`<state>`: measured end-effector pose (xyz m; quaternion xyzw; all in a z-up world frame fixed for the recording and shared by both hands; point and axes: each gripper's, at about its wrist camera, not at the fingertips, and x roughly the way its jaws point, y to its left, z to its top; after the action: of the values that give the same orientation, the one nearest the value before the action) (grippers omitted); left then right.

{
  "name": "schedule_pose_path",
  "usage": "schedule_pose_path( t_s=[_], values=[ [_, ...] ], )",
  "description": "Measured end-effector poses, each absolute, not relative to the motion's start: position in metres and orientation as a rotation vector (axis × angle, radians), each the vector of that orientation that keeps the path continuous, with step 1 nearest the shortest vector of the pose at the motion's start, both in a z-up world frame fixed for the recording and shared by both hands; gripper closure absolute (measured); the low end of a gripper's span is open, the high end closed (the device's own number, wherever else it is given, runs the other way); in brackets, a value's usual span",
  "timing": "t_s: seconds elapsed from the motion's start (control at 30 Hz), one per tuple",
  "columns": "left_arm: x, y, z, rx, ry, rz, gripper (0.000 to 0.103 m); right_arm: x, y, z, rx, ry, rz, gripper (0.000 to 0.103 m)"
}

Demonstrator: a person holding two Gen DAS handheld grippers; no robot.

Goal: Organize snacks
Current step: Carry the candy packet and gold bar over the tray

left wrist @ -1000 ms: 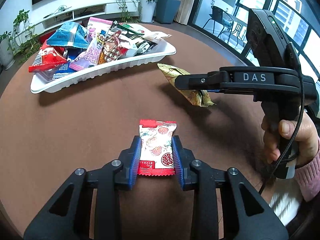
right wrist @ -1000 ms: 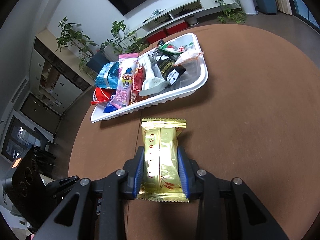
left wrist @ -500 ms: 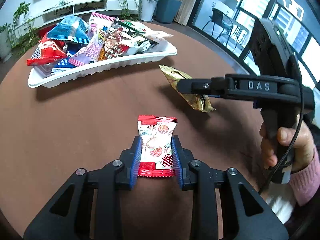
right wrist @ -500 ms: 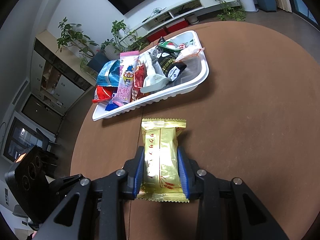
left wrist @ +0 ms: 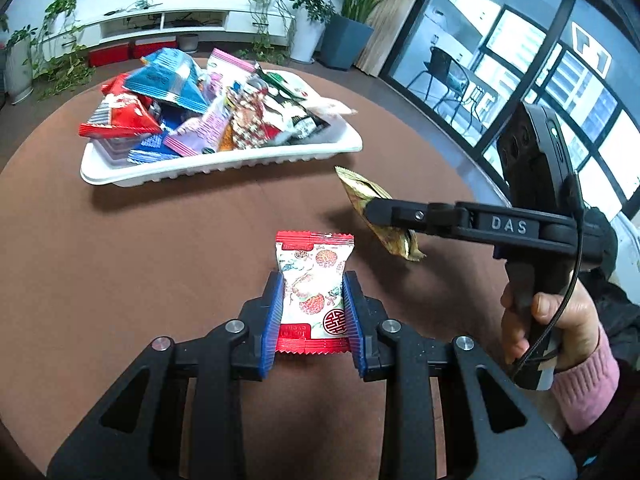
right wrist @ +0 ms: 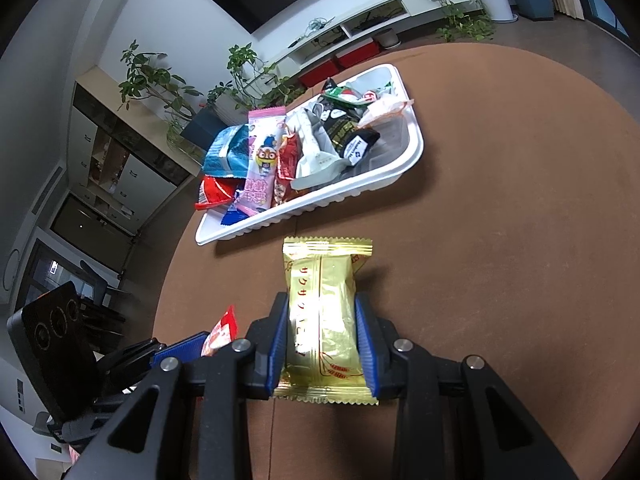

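You can read the raised letters "DAS" on the side of the right gripper point(left wrist: 384, 216). The gold packet point(right wrist: 324, 312) carries red Japanese katakana running down its face, roughly "サクサク". The red-and-white snack packet point(left wrist: 314, 288) bears a round red Chinese double-happiness sign; the small print beneath it is upside down and too fine to read.

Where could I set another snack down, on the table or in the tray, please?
The tray is bare only at its right end, beside the black packet; its left and middle are heaped. The brown table is bare right of the tray and between it and the gold packet. The near left is crowded by the left gripper.
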<state>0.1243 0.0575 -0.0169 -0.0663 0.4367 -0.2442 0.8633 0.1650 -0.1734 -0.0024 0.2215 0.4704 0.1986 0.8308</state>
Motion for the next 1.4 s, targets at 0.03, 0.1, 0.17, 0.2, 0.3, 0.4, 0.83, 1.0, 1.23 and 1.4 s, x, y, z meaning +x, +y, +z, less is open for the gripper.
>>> schedule_pose_path(
  t_s=[0.03, 0.1, 0.17, 0.2, 0.3, 0.4, 0.83, 1.0, 1.23, 1.4],
  values=[
    [0.126, 0.06, -0.016, -0.146, 0.913, -0.51, 0.076, 0.165, -0.173, -0.001, 0.47, 0.992, 0.424, 0.069],
    [0.129, 0.065, -0.012, -0.163, 0.906, -0.506, 0.076, 0.166, -0.173, 0.004, 0.472, 0.982, 0.43, 0.069],
    [0.131, 0.069, -0.008, -0.176, 0.9, -0.5, 0.076, 0.168, -0.173, 0.008, 0.472, 0.972, 0.437, 0.069],
    [0.133, 0.071, -0.005, -0.185, 0.895, -0.496, 0.076, 0.17, -0.173, 0.01, 0.47, 0.968, 0.439, 0.069],
    [0.138, 0.077, 0.001, -0.202, 0.886, -0.487, 0.076, 0.176, -0.173, 0.015, 0.472, 0.96, 0.446, 0.069],
    [0.145, 0.082, 0.007, -0.221, 0.878, -0.48, 0.076, 0.182, -0.172, 0.019, 0.471, 0.952, 0.449, 0.069],
    [0.179, 0.089, 0.039, -0.217, 0.839, -0.45, 0.076, 0.208, -0.17, 0.031, 0.45, 0.922, 0.452, 0.069],
    [0.197, 0.089, 0.048, -0.217, 0.832, -0.437, 0.076, 0.222, -0.169, 0.037, 0.436, 0.91, 0.452, 0.069],
    [0.218, 0.091, 0.057, -0.217, 0.829, -0.414, 0.076, 0.244, -0.167, 0.042, 0.419, 0.899, 0.45, 0.069],
    [0.233, 0.092, 0.062, -0.214, 0.829, -0.396, 0.076, 0.26, -0.164, 0.041, 0.41, 0.899, 0.448, 0.069]
  ],
)
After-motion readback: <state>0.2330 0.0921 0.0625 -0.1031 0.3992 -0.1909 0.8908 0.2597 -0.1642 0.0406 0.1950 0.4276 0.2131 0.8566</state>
